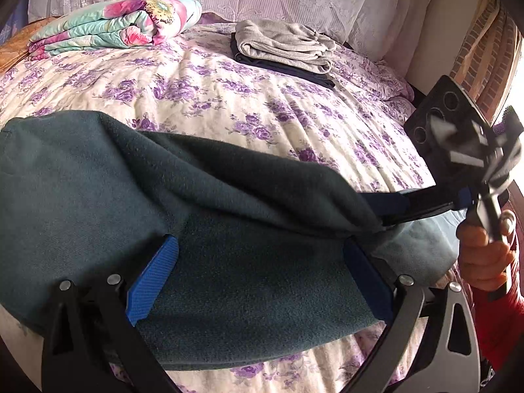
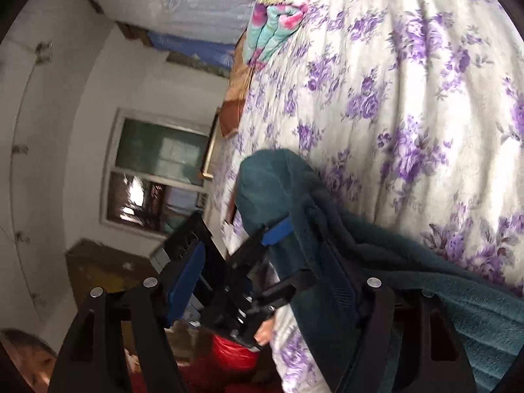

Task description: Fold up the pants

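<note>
Dark teal pants (image 1: 203, 196) lie partly folded on the flowered bedsheet (image 1: 245, 101). My left gripper (image 1: 260, 242) stands open over their near part, a blue pad on each side of the cloth, not pinching it. My right gripper (image 1: 393, 209) comes in from the right, its fingers slid in under the raised fold. In the right wrist view my right gripper (image 2: 262, 252) is open, and the pants (image 2: 425, 278) drape over its right-hand finger (image 2: 342, 281). The left gripper's body (image 2: 235, 281) shows between its fingers.
A folded flowered quilt (image 1: 114, 23) lies at the back left of the bed. A stack of folded grey and dark clothes (image 1: 285, 46) sits at the back middle. A hand (image 1: 484, 249) with a red sleeve holds the right gripper. A window (image 2: 157, 170) is beyond the bed's edge.
</note>
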